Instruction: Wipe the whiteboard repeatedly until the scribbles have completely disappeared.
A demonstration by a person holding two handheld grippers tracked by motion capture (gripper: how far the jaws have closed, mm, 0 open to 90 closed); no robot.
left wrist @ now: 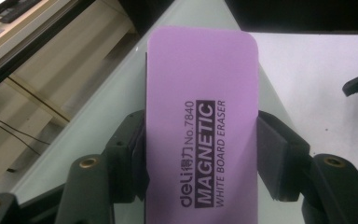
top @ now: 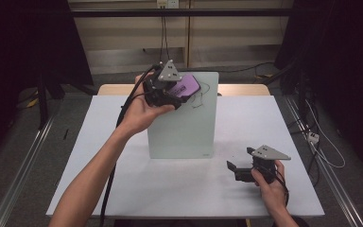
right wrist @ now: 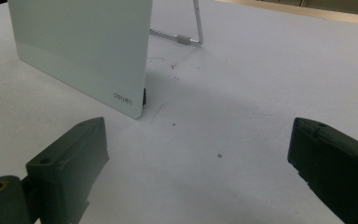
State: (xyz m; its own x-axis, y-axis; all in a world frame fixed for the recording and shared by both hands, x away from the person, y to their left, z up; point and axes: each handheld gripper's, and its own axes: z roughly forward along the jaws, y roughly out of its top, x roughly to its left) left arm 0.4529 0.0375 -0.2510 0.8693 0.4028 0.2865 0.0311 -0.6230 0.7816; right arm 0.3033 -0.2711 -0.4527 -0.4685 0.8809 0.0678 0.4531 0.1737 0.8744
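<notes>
Eraser held up at the top of a small whiteboard, the other gripper waiting empty.

At far left, the left gripper [top: 182,97] has its fingers [left wrist: 275,158] closed on a purple eraser [left wrist: 200,121], clamping its two long edges near the lower half; the eraser sits against the upper left corner of the whiteboard [top: 184,127], beside some thin pen marks [top: 199,99]. It is a flat rounded block, pale purple, printed with dark lettering reading "MAGNETIC WHITE BOARD ERASER". It looks light and fairly stiff, probably with a softer wiping face, and the straight sides give the best hold; its magnet may tug toward the board. The board stands tilted on a wire prop at mid bench [top: 123,189]. At near right, the right gripper [top: 241,165] rests low with fingers [right wrist: 74,154] wide apart, holding nothing.
</notes>
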